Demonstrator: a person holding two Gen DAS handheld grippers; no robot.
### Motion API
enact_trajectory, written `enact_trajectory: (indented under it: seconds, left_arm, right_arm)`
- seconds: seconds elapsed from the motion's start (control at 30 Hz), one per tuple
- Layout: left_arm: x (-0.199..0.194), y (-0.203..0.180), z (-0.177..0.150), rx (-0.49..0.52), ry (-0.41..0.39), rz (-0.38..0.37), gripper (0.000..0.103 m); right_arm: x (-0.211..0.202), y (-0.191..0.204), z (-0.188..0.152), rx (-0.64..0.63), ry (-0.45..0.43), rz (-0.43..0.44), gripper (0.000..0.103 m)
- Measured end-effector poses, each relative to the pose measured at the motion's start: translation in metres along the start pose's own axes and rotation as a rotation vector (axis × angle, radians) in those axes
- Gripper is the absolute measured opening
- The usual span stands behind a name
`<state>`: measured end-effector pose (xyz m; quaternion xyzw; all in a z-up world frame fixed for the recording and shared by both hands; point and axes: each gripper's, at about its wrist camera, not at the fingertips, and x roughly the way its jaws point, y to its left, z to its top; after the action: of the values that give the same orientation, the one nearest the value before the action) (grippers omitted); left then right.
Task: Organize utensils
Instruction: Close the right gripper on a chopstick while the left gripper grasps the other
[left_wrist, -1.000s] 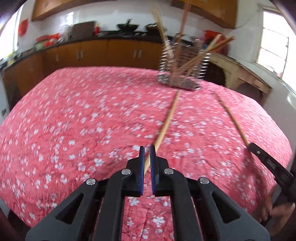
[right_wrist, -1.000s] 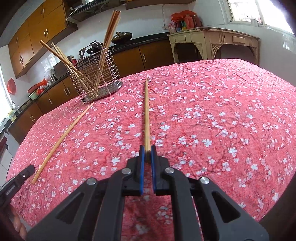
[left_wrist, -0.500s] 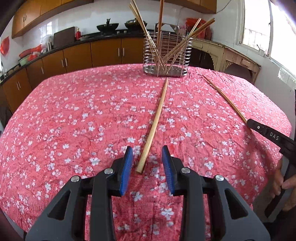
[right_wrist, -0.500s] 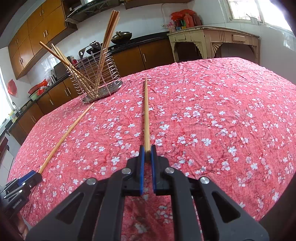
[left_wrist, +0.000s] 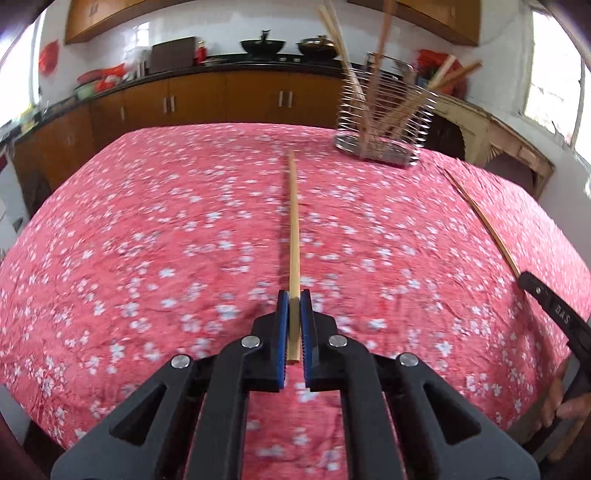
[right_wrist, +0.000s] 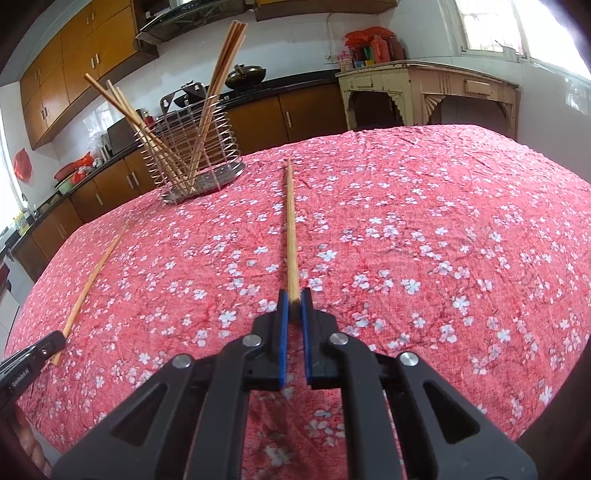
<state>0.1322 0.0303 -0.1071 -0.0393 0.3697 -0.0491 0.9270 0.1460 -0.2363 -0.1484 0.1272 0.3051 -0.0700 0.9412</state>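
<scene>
My left gripper (left_wrist: 294, 295) is shut on the near end of a long wooden chopstick (left_wrist: 293, 229) that points straight ahead over the red floral tablecloth (left_wrist: 147, 240). My right gripper (right_wrist: 294, 295) is shut on the near end of a second chopstick (right_wrist: 290, 225). A wire utensil holder (right_wrist: 195, 155) with several chopsticks leaning in it stands at the far side of the table; it also shows in the left wrist view (left_wrist: 384, 125). The right gripper's finger (left_wrist: 554, 314) shows at the right edge of the left wrist view, at the end of its chopstick (left_wrist: 480, 218). The left gripper (right_wrist: 33, 354) and its chopstick (right_wrist: 92, 277) show in the right wrist view.
Brown kitchen cabinets (left_wrist: 207, 99) with a dark counter run behind the table. A cream wooden side table (right_wrist: 424, 92) stands at the back right. The table's edges fall away close on the left and right.
My left gripper was open around the chopstick's near end half a second ago and has shut on it; the chopstick now points straight ahead. My right gripper stays shut on its chopstick.
</scene>
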Motion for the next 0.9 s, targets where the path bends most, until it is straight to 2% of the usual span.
enact_trajectory:
  seconds: [0.07,0.2,0.6,0.7,0.77,0.9]
  left_arm:
    - [0.000,0.006,0.000,-0.012,-0.002,0.022,0.007]
    - [-0.001,0.006,-0.002,-0.005,-0.015,0.015,0.007]
    - [-0.010,0.014,-0.011,-0.079,-0.042,-0.047,0.008]
    - [-0.017,0.017,-0.012,-0.085,-0.065,-0.053,0.020]
    - [-0.023,0.016,-0.013,-0.086,-0.090,-0.046,0.036]
    - [-0.023,0.013,-0.013,-0.055,-0.086,-0.027,0.037]
  right_arm:
    - [-0.001,-0.001,-0.001,0.006,-0.010,-0.021,0.008]
    - [-0.003,-0.002,-0.003,0.001,-0.015,-0.028,0.008]
    - [-0.001,-0.001,-0.002,-0.013,-0.016,-0.038,0.009]
    - [-0.001,-0.001,-0.003,-0.014,-0.015,-0.037,0.009]
    - [-0.001,-0.001,-0.003,-0.015,-0.015,-0.038,0.009]
    - [-0.001,0.000,-0.002,-0.016,-0.015,-0.039,0.009]
